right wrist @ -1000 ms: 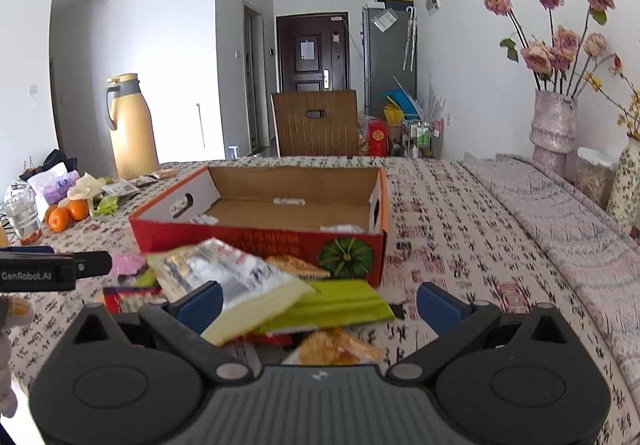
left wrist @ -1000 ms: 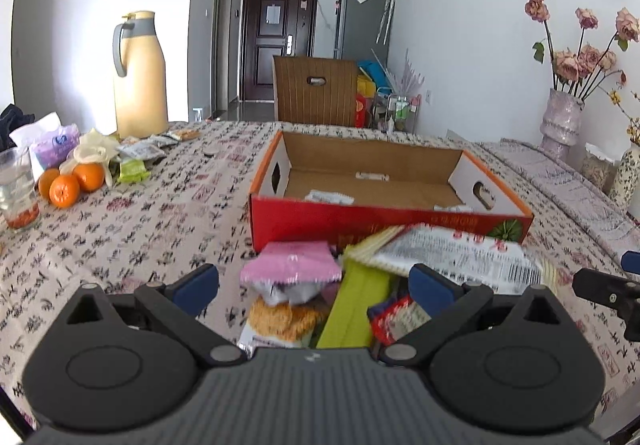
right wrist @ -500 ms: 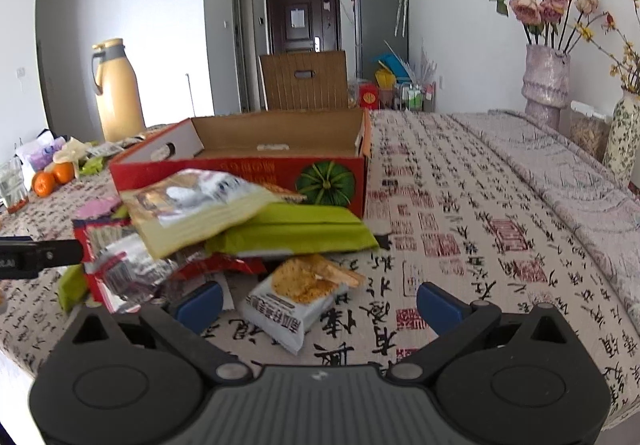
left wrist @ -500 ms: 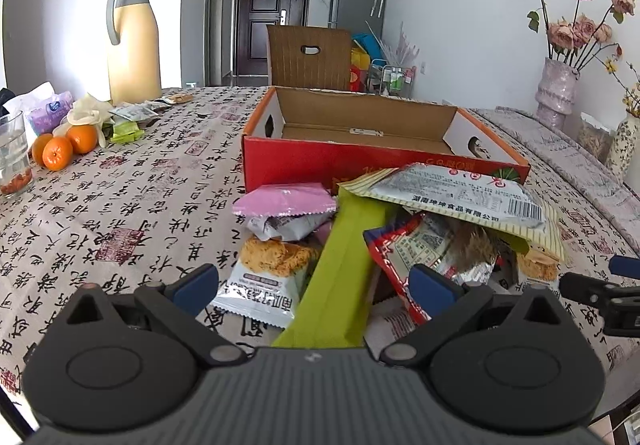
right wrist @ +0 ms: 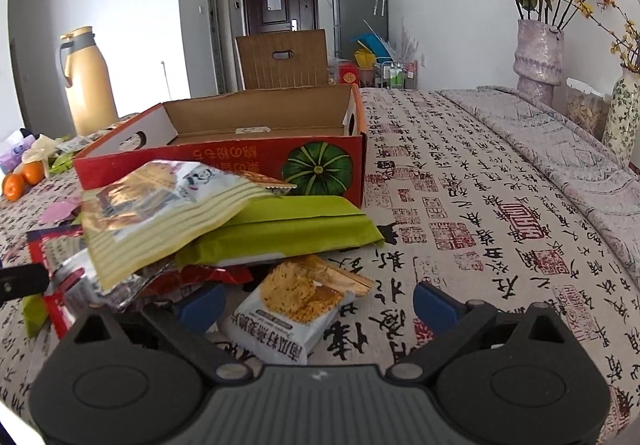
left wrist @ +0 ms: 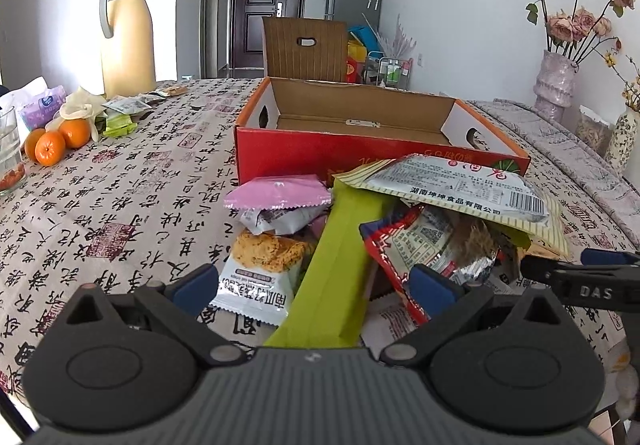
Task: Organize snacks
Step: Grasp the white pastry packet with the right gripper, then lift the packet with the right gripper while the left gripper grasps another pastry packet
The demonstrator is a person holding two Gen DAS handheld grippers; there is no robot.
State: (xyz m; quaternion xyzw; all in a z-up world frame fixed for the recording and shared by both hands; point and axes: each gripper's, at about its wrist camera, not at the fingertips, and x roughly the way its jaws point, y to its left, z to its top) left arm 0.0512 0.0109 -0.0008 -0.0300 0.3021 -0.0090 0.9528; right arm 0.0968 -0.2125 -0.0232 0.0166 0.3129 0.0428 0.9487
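Task barely begun: box (left wrist: 360, 117) looks empty, snack pile (left wrist: 360, 229) on counter (left wrist: 120, 185). Your left hand-held gripper (left wrist: 316, 285) and right hand-held gripper (right wrist: 320, 303) gape wide, holding nothing. All packing left.

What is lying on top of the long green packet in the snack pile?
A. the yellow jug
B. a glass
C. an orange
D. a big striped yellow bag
D: the big striped yellow bag rests across the long green packet, just in front of the red box; the oranges, glass and yellow jug sit far off to the left.
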